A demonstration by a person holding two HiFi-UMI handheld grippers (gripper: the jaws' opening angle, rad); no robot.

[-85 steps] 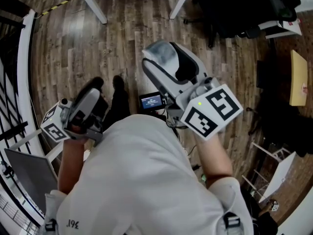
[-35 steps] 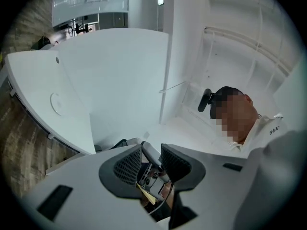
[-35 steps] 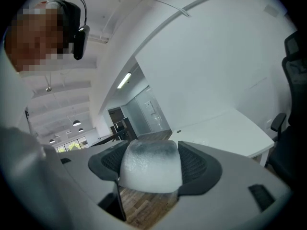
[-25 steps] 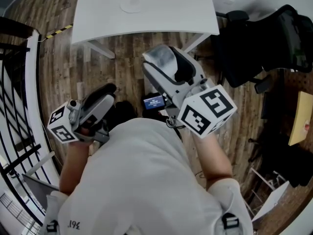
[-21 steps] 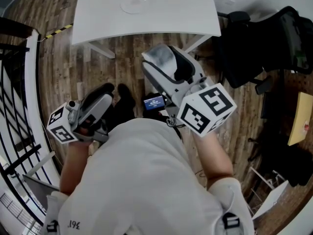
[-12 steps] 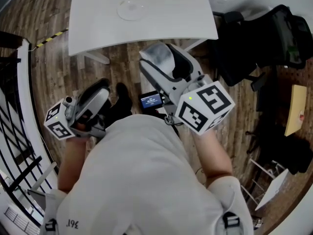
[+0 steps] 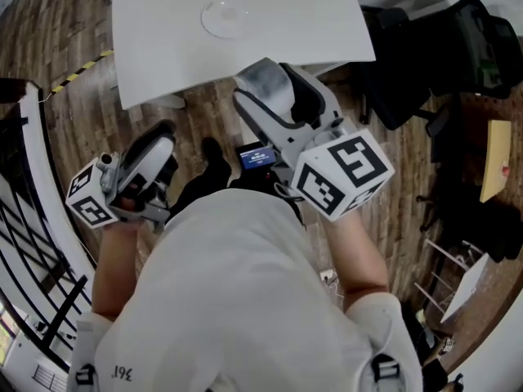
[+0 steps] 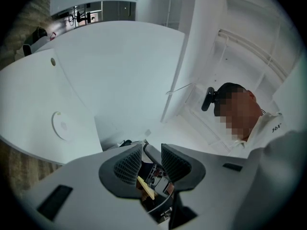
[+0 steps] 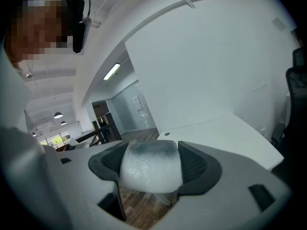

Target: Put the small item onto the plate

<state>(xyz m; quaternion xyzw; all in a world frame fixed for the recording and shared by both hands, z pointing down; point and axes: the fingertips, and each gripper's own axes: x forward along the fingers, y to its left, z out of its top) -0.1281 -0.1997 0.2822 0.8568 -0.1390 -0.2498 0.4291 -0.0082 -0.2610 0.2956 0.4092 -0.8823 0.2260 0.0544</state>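
My right gripper (image 7: 274, 96) is shut on the small item (image 7: 264, 82), a pale, frosted lump with a grey top; it fills the gap between the jaws in the right gripper view (image 9: 150, 166). Ahead lies a clear round plate (image 7: 227, 16) on a white table (image 7: 310, 23). The plate (image 8: 61, 125) also shows small at the left of the left gripper view. Both grippers hang over the wooden floor, short of the table. My left gripper (image 7: 157, 141) is open, with nothing between its ribbed pads (image 8: 129, 165).
Black office chairs (image 7: 417, 64) stand to the right of the table. A dark railing (image 7: 37, 243) runs along the left. A small lit screen (image 7: 256, 155) sits at the person's chest. A yellow board (image 7: 496, 158) lies at the far right.
The table and plate have come into view and drawn closer as the person moved forward. Both grippers keep the same pose; the right still holds the item.
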